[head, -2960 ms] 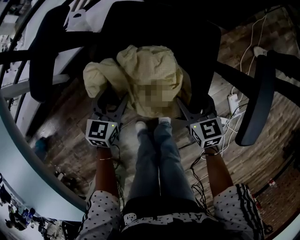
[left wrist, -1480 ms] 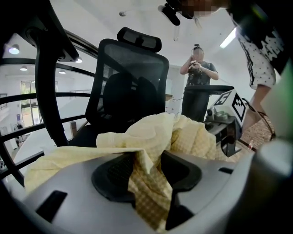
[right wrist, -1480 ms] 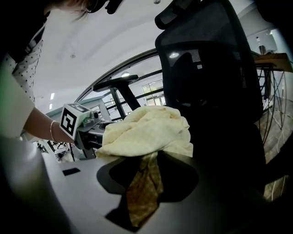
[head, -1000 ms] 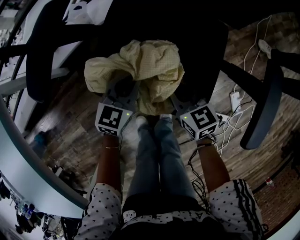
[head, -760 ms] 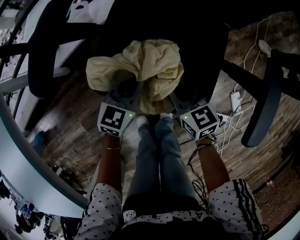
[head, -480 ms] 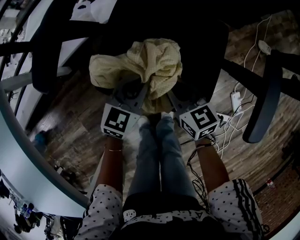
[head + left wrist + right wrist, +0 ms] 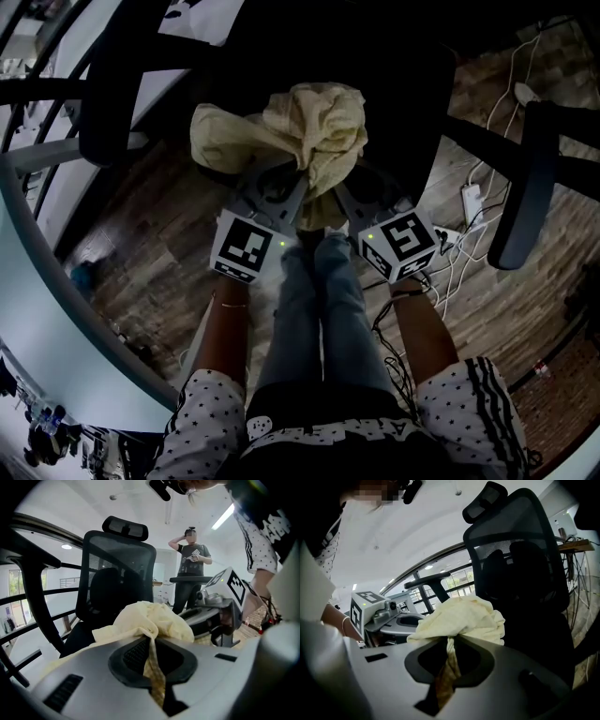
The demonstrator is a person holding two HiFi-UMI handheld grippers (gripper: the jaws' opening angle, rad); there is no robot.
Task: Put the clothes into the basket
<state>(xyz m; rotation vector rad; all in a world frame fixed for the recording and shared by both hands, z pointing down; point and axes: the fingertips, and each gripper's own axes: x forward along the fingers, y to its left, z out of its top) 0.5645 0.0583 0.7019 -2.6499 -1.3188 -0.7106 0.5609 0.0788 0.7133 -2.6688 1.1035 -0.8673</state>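
A pale yellow garment (image 7: 298,127) is bunched over the seat of a black office chair (image 7: 412,103). My left gripper (image 7: 292,178) is shut on a pinched fold of the garment (image 7: 152,667) at its near left edge. My right gripper (image 7: 336,187) is shut on another fold of the same garment (image 7: 449,660) at its near right edge. Both grippers hold the cloth lifted slightly off the seat, side by side. In the left gripper view the right gripper (image 7: 220,616) shows beside the cloth; in the right gripper view the left gripper (image 7: 379,613) shows likewise. No basket is in view.
The chair's mesh back (image 7: 119,581) rises behind the cloth, its armrests (image 7: 525,178) at both sides. Cables and a power strip (image 7: 469,202) lie on the wooden floor at right. A person (image 7: 192,569) stands in the background. My legs (image 7: 319,309) are just below the grippers.
Both grippers have risen and drawn closer together, gathering the yellow garment into a tighter bunch and lifting its near edge off the seat.
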